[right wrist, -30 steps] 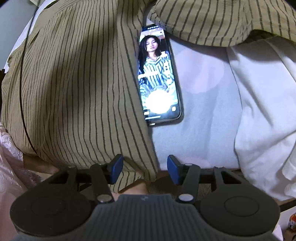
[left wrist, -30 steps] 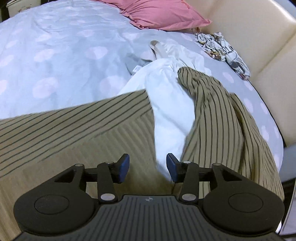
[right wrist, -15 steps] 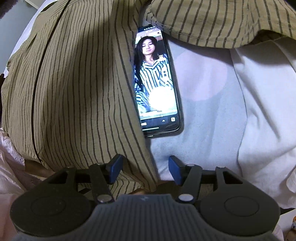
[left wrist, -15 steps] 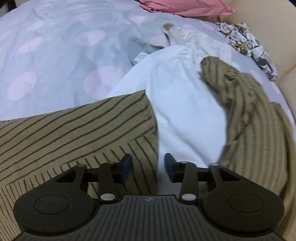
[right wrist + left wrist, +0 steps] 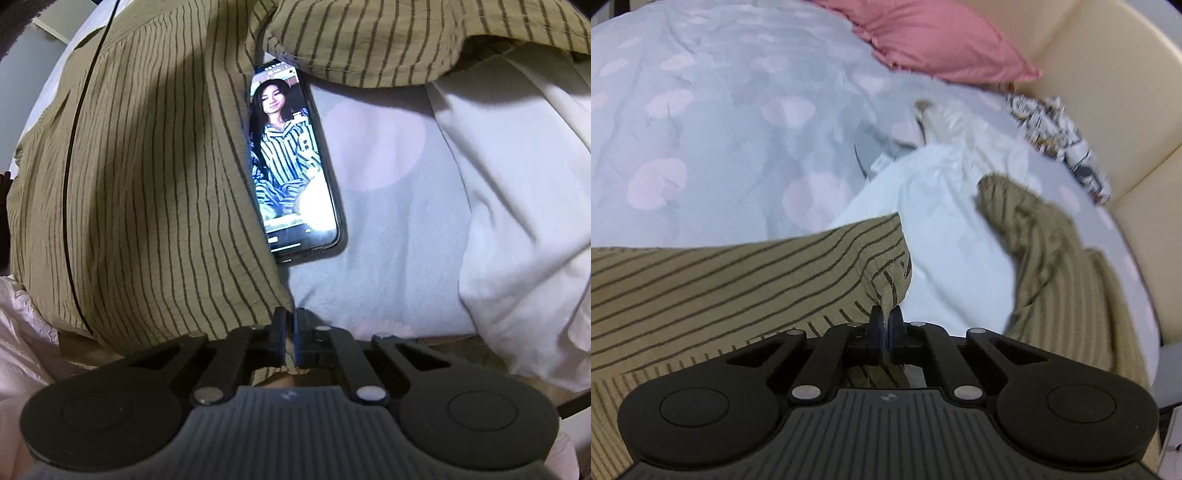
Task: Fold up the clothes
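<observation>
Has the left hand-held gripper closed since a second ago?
Yes. The left hand-held gripper has gone from open to shut on the striped shirt at its corner beside the white garment.

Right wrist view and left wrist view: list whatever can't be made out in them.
- Phone, right wrist view: its left edge and top are under the striped shirt.
- Right hand-held gripper: shut at the shirt's hem; the pinched cloth is mostly hidden between the fingers.
- White garment, left wrist view: its shape is covered by the striped shirt, and the picture is blurred.
- Patterned cloth, left wrist view: too blurred to identify.
</observation>
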A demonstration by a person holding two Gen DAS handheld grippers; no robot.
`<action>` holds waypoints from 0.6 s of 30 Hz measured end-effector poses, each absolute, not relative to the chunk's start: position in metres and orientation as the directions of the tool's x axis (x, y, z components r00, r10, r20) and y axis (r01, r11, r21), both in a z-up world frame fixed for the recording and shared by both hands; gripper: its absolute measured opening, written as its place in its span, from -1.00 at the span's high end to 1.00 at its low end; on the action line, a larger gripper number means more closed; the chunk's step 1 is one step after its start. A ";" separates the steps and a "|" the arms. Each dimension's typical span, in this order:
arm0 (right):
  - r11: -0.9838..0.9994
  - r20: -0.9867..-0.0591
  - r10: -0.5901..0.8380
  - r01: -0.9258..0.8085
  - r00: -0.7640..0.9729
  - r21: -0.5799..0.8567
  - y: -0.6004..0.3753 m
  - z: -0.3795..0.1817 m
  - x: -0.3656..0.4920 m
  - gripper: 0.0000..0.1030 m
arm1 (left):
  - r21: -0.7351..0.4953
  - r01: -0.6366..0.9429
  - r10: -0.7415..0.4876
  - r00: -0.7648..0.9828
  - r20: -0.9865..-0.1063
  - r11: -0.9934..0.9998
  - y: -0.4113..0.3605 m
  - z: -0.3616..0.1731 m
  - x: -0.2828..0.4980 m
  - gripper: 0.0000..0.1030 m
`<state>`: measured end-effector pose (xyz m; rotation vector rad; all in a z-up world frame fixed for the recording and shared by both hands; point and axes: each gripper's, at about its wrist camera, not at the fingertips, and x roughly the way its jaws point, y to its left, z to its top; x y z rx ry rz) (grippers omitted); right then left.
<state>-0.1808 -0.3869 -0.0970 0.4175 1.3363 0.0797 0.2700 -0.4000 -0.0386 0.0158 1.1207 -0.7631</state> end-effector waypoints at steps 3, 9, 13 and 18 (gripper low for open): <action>0.921 -0.920 0.297 0.179 0.254 0.347 -0.389 -0.093 -0.189 0.97 | -0.377 0.551 -0.571 0.233 -0.787 0.744 -0.387 -0.020 0.271 0.99; 0.931 -0.935 0.265 0.189 0.234 0.312 -0.397 -0.088 -0.189 0.41 | -0.406 0.528 -0.601 0.270 -0.752 0.746 -0.358 0.016 0.272 0.99; 0.931 -0.946 0.249 0.217 0.205 0.293 -0.403 -0.096 -0.199 0.10 | -0.414 0.522 -0.612 0.291 -0.735 0.745 -0.342 0.030 0.270 0.99; 0.918 -0.934 0.273 0.228 0.230 0.325 -0.401 -0.100 -0.197 0.18 | -0.428 0.513 -0.624 0.303 -0.720 0.744 -0.330 0.038 0.269 0.99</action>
